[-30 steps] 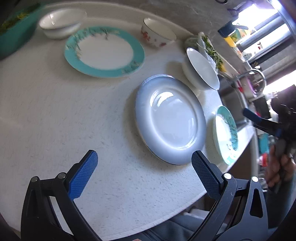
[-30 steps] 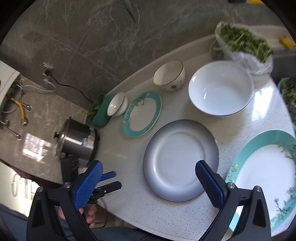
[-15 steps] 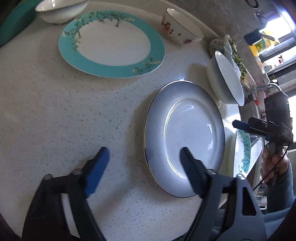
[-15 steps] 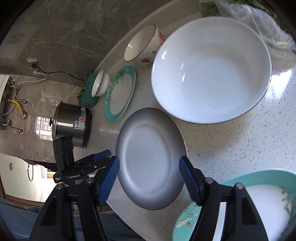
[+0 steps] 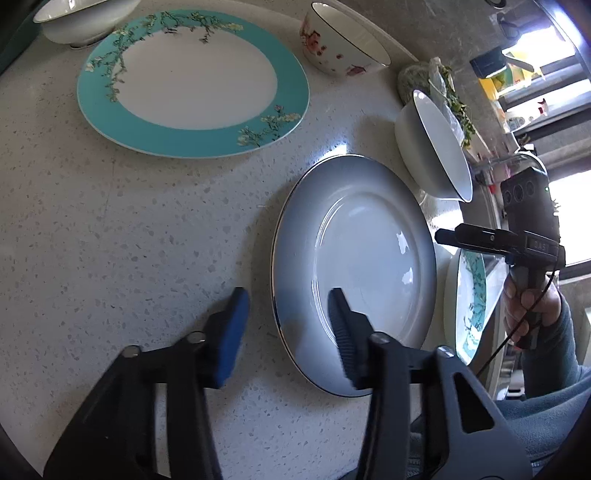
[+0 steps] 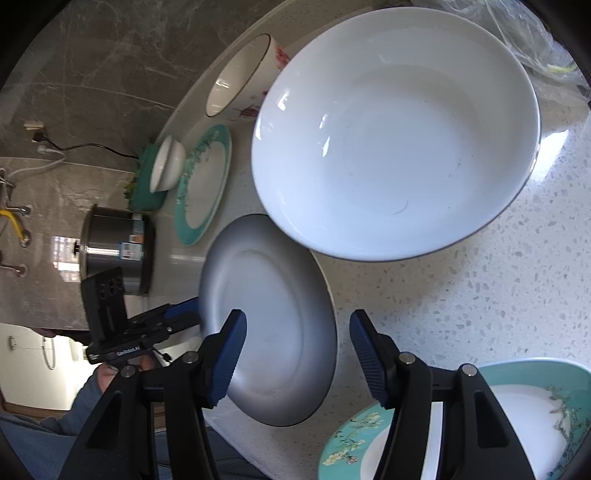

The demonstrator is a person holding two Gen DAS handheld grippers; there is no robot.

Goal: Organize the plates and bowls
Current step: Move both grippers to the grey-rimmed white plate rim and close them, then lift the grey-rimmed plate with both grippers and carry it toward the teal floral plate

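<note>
A grey plate lies on the white speckled counter; it also shows in the right wrist view. My left gripper is open, its jaws either side of the plate's left rim. My right gripper is open, its jaws either side of the plate's right rim. A large white bowl stands just beyond. A teal-rimmed plate lies at the back left, a second teal-rimmed plate at the near right. A flowered bowl and a small white bowl stand at the back.
A bag of greens lies behind the large bowl. A steel pot and a green basin of greens stand at the counter's far left end. The counter's front edge runs close under both grippers.
Both grippers have come down and in to the grey plate and their jaws have narrowed around its opposite rims. The plate has not moved.
</note>
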